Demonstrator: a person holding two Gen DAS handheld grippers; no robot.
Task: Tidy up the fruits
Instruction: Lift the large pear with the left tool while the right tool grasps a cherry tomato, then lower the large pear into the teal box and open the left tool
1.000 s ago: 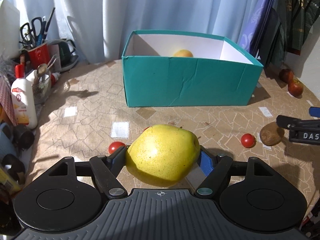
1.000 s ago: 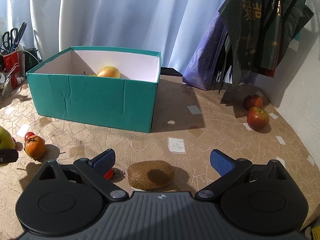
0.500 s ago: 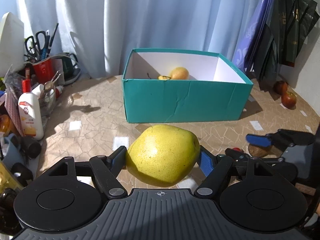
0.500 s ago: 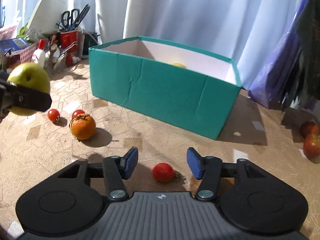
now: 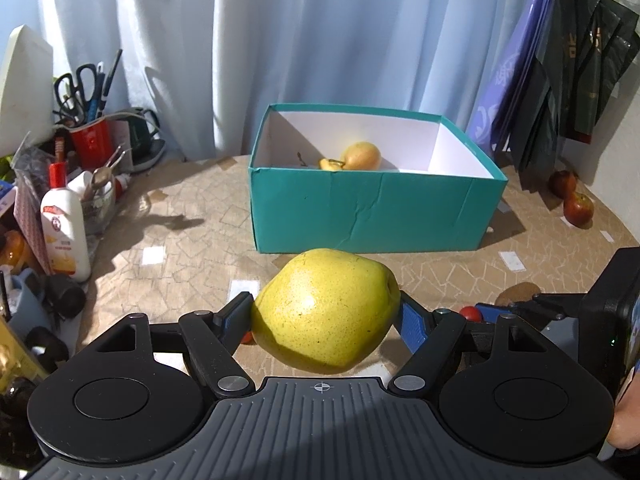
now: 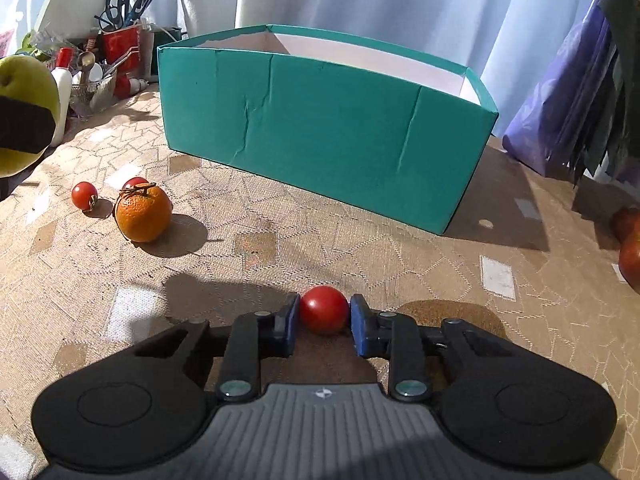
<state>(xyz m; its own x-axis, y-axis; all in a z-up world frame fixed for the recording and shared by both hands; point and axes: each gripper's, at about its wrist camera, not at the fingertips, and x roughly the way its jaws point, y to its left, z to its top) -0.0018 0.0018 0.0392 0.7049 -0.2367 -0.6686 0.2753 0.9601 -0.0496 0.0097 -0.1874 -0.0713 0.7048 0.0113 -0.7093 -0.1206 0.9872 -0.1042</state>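
My left gripper (image 5: 324, 311) is shut on a large yellow-green pear (image 5: 326, 312), held above the table in front of the teal box (image 5: 372, 216). Inside the box lies a yellow-orange fruit (image 5: 362, 156). Low over the tablecloth, my right gripper (image 6: 324, 314) is shut on a red cherry tomato (image 6: 324, 309), with both blue pads touching its sides. The left wrist view shows that same tomato (image 5: 470, 313) at the right. A brown kiwi (image 6: 452, 312) lies just right of the right gripper's fingers. The pear (image 6: 24, 92) shows at the far left of the right wrist view.
A tangerine (image 6: 143, 214) and two cherry tomatoes (image 6: 84, 195) lie left of the box (image 6: 320, 120). Two red apples (image 5: 578, 208) sit at the far right. Clutter of bottles, a red cup (image 5: 90, 142) with scissors and jars lines the left edge. Dark bags (image 5: 580, 60) hang right.
My right gripper swung left from the kiwi to the cherry tomato, sank toward the table and closed on it. The left gripper rose a little with the pear.
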